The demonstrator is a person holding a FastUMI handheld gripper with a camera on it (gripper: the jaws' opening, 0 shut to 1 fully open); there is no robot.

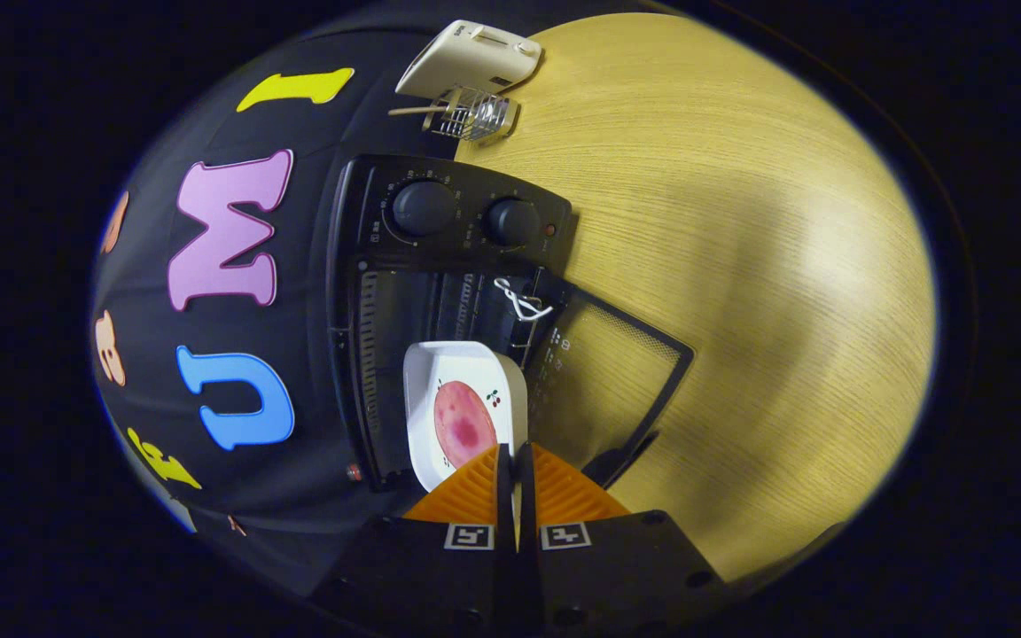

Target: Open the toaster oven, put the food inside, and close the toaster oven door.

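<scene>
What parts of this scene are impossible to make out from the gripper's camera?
Gripper view:
- Near edge of the white plate: hidden behind the fingers of the gripper, shut on the plate.
- Toaster oven cavity: too dark to see its depth.
- Dial markings around the knobs: too small.
- Wire basket contents: too small.
- White appliance: cut off by the view's rim.

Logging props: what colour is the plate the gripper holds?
White plate with small cherry print, carrying pink food; gripper view.

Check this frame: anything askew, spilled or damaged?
Nothing stands out. The gripper is shut on the white plate's rim, food still on it, at the open toaster oven; its door lies flat on the table.
</scene>
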